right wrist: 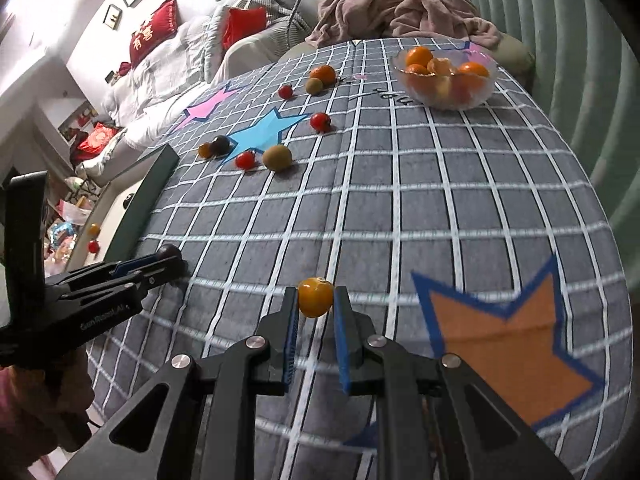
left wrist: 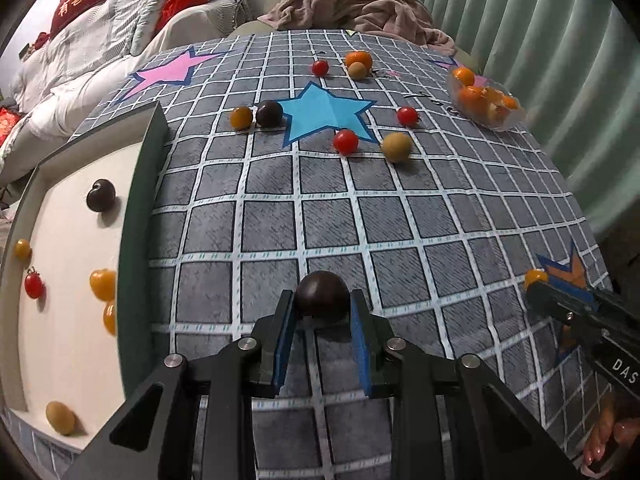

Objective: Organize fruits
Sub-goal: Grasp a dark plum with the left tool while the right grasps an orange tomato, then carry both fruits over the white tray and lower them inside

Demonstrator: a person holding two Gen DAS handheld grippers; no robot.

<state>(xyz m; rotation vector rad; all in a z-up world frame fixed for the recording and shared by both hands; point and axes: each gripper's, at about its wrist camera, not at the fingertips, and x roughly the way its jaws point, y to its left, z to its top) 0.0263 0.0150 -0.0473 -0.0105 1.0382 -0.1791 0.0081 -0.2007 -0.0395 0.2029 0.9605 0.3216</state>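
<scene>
only readable bits: "DAS" in white on the right gripper (left wrist: 538,286) body, "GenRobot.AI" on the left gripper (right wrist: 170,258) body, cursive "You" printed on the tablecloth (right wrist: 400,200) near its far edge

Left tongs (left wrist: 322,304) around dark fruit (left wrist: 322,295)

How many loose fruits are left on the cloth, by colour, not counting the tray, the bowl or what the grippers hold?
red tomatoes: 3
tan fruits: 2
dark fruit: 1
yellow tomato: 1
mandarin: 1
Total: 8
</scene>
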